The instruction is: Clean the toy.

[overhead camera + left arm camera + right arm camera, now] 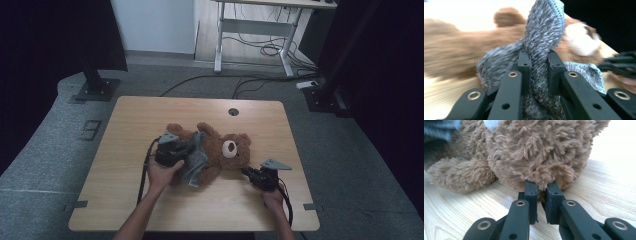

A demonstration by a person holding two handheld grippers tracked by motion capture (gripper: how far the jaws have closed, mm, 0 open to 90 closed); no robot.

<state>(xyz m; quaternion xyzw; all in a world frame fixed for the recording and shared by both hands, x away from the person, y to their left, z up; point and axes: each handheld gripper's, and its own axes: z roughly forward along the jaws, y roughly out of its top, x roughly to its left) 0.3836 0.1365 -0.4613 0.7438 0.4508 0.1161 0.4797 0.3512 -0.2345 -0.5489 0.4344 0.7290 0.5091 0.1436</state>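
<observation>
A brown teddy bear (226,146) lies on its back across the middle of the wooden table (150,112), with its head toward the right. A grey knitted garment (198,161) is bunched over its body. My left gripper (191,151) is shut on a twisted fold of that garment (544,32), which stands up between the jaws (537,55) in front of the bear (454,50). My right gripper (245,171) is shut on a rounded tuft of the bear's fur (536,150) at the near edge of its head, low over the tabletop (461,205).
A cable hole (233,111) sits near the table's far edge. Beyond the table are a dark stand base (95,90), floor cables (240,80) and a white desk frame (250,30). The right gripper (621,63) shows at the right in the left gripper view.
</observation>
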